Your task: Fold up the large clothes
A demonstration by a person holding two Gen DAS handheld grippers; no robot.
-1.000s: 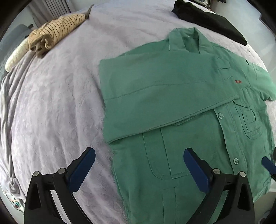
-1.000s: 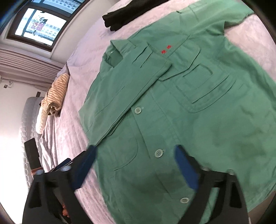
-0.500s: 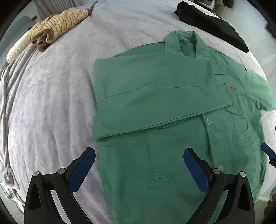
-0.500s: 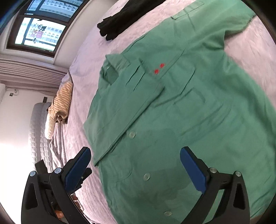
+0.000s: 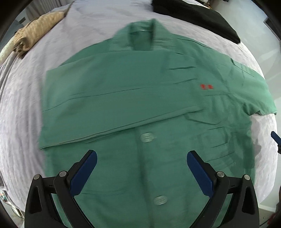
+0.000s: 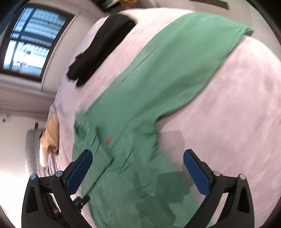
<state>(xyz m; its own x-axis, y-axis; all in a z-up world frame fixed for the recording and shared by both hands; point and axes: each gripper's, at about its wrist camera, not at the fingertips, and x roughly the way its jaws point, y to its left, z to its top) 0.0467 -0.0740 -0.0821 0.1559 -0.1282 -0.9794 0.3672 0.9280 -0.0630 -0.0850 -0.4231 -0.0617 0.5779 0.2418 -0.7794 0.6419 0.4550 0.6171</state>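
A large green button-up shirt (image 5: 140, 98) lies flat on a pale lilac bedspread (image 5: 21, 105). Its left side and sleeve are folded over the front; its right sleeve (image 6: 193, 57) lies spread out. A small red mark (image 5: 206, 86) sits on the chest. My left gripper (image 5: 141, 166) is open and empty above the shirt's button line. My right gripper (image 6: 137, 166) is open and empty above the shirt's right chest, near the sleeve's armpit. A tip of the right gripper shows at the right edge of the left wrist view (image 5: 276, 137).
A black garment (image 5: 198, 15) lies at the far side of the bed, also in the right wrist view (image 6: 101, 47). A folded tan striped garment (image 5: 35, 33) lies far left near a pillow. A window (image 6: 29, 43) is beyond the bed.
My left gripper has moved right over the shirt's middle. My right gripper has swung right toward the spread sleeve. Both stay open; the shirt has not moved.
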